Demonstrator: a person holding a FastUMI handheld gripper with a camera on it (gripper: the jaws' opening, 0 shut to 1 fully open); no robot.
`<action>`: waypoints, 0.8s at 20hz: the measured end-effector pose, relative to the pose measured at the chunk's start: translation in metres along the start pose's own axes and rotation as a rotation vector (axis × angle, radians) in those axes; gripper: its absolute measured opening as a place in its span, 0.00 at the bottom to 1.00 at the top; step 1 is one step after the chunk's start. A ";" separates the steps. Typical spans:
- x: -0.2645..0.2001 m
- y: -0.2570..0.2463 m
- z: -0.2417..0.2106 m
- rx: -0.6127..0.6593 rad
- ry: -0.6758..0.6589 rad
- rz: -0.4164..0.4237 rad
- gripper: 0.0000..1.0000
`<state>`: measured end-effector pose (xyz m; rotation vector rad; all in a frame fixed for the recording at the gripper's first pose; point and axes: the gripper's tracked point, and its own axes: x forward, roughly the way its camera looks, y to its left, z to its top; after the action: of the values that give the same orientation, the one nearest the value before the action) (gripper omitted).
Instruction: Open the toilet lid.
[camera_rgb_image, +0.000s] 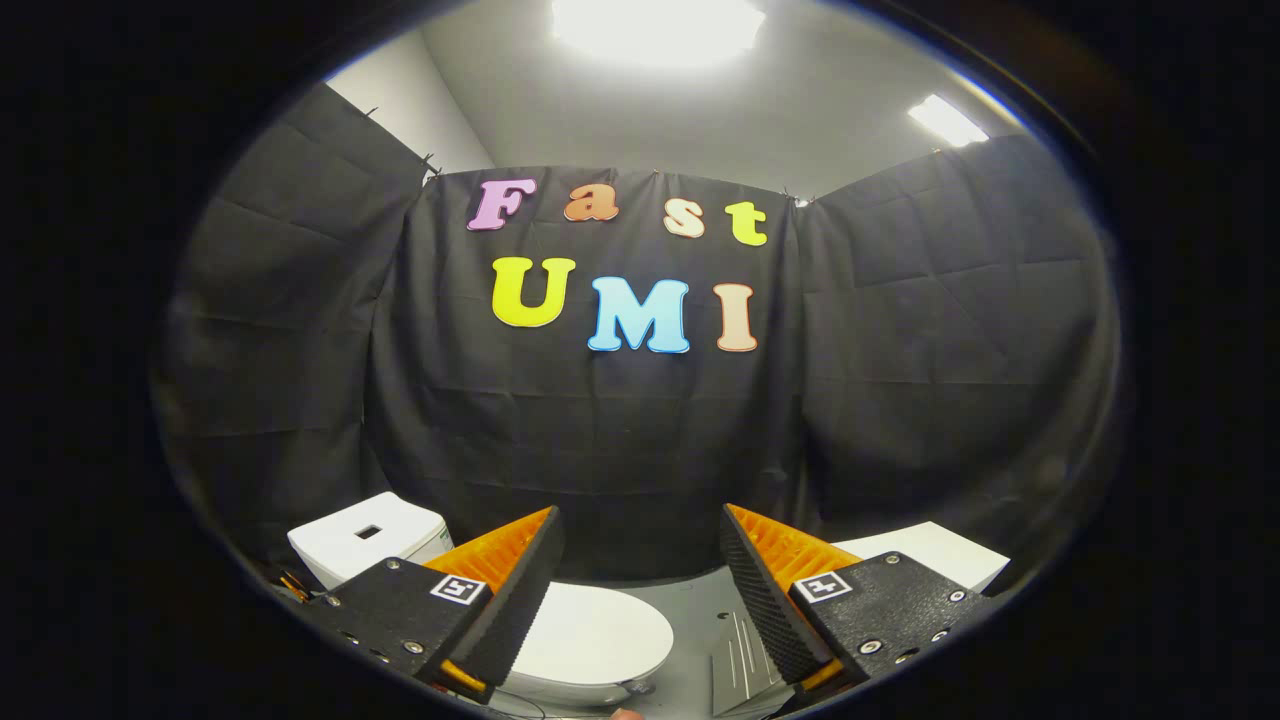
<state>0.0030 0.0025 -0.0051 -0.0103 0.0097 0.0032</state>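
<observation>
A white toilet stands low ahead of me, its oval lid (595, 632) lying flat and closed. The white tank (365, 540) rises behind my left finger (520, 585). My gripper (640, 560) hovers above the bowl, open wide, with nothing between its fingers. The lid sits below the gap, mostly under and beside the left finger, which hides part of it. I see no contact between fingers and lid.
Black cloth walls close the booth on three sides close behind the toilet. A white box-like surface (930, 555) lies beyond my right finger. Grey floor (715, 610) with a metal grooved plate (745, 650) shows between the toilet and that surface.
</observation>
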 end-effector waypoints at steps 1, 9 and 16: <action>0.000 0.000 0.000 -0.003 0.001 0.002 0.96; 0.009 0.012 -0.010 -0.014 -0.005 0.026 0.96; 0.030 0.035 -0.052 0.009 0.034 0.066 0.96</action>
<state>0.0325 0.0366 -0.0573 -0.0007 0.0442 0.0690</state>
